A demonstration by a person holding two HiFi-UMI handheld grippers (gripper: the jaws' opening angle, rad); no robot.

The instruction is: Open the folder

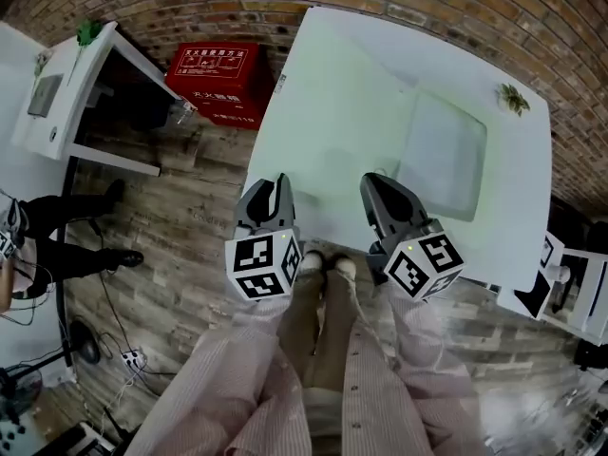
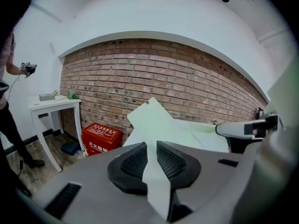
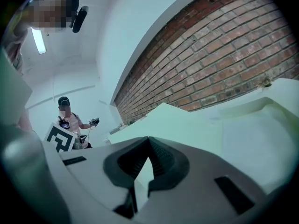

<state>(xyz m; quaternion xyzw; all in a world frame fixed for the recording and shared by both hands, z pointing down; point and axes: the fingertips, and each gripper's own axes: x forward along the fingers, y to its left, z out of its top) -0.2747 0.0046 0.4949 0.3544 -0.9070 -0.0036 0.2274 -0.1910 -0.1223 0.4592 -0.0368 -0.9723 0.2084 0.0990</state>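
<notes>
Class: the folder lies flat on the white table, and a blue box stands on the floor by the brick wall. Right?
No: the box is red, not blue, as the head view shows. The folder does lie flat on the white table, and the box stands by the brick wall.

Head cam: high up, facing steeply down. White table [image 1: 332, 112] fills upper centre of frame; left gripper [image 1: 274, 184] and right gripper [image 1: 376, 186] sit lower centre. Each gripper cam rides just behind its own jaws, very near them, looking almost level across the table toward the brick wall [image 2: 163, 73]. I note all three views share table and wall; the red box [image 1: 217, 82] shows only in head and left.
</notes>
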